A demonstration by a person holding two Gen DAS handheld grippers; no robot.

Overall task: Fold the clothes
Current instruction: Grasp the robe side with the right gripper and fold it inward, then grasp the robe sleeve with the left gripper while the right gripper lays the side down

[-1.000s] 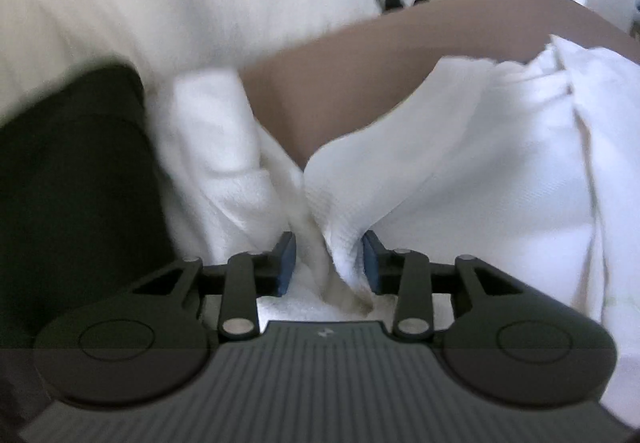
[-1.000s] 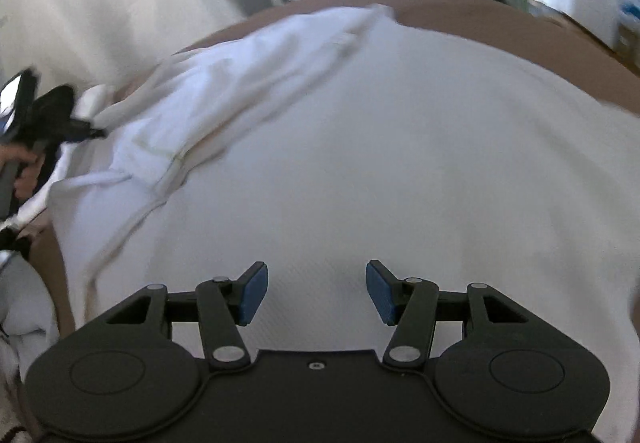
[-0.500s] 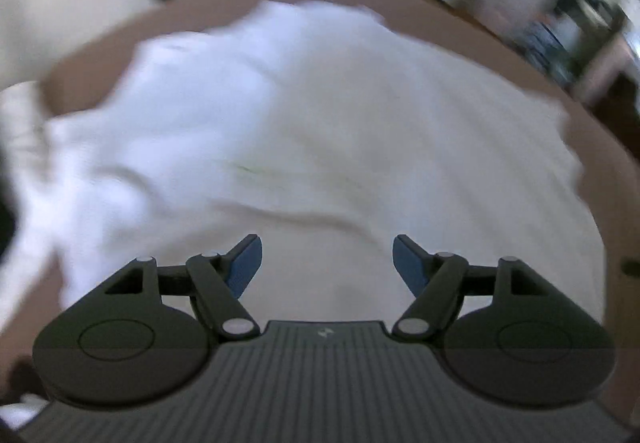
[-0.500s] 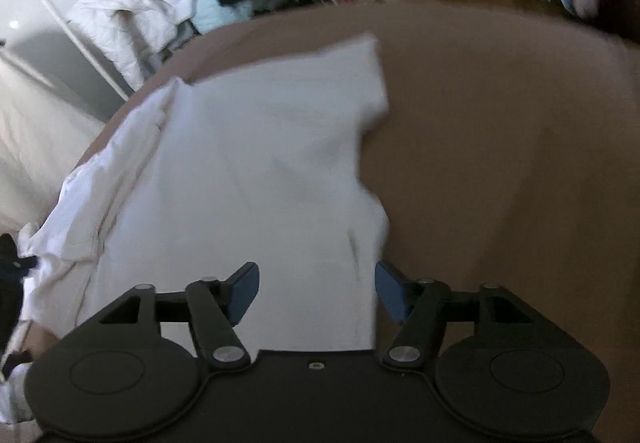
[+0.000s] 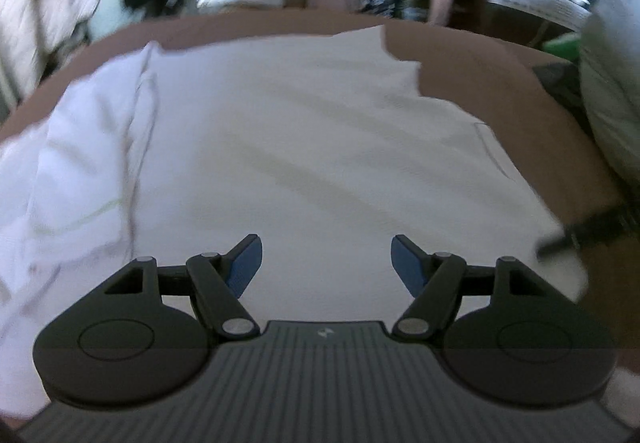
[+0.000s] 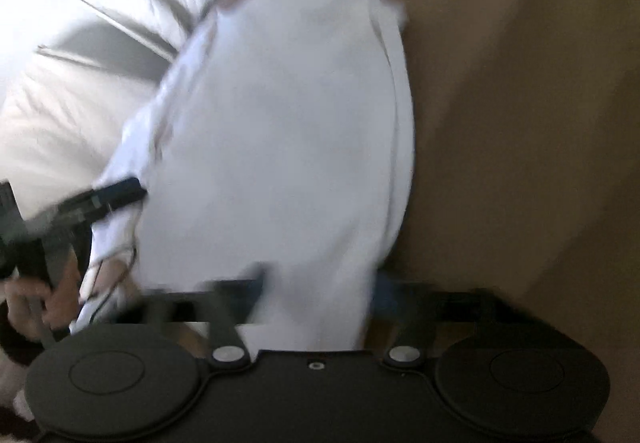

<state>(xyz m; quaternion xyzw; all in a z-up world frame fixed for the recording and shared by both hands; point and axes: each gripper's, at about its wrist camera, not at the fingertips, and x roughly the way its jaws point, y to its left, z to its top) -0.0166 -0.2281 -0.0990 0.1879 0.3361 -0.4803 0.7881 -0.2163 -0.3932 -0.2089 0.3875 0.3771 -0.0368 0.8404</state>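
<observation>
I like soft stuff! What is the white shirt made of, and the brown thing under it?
The white shirt looks like soft, matte cotton-type knit: it creases gently and shows stitched seams. The brown surface under it looks like smooth, dull fabric, maybe a bedsheet; the blur leaves that uncertain.

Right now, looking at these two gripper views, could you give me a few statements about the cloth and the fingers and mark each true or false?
1. The white garment lies spread on a brown surface. True.
2. The left gripper has its fingers clamped on a fold. False: its blue-padded fingers stand wide apart, nothing between them.
3. The garment is dark blue. False: it is white.
4. In the right wrist view, white cloth runs between the right gripper's fingers. True, though blur hides whether they grip it.
5. A person's hand shows at the lower left of the right wrist view. True.
</observation>
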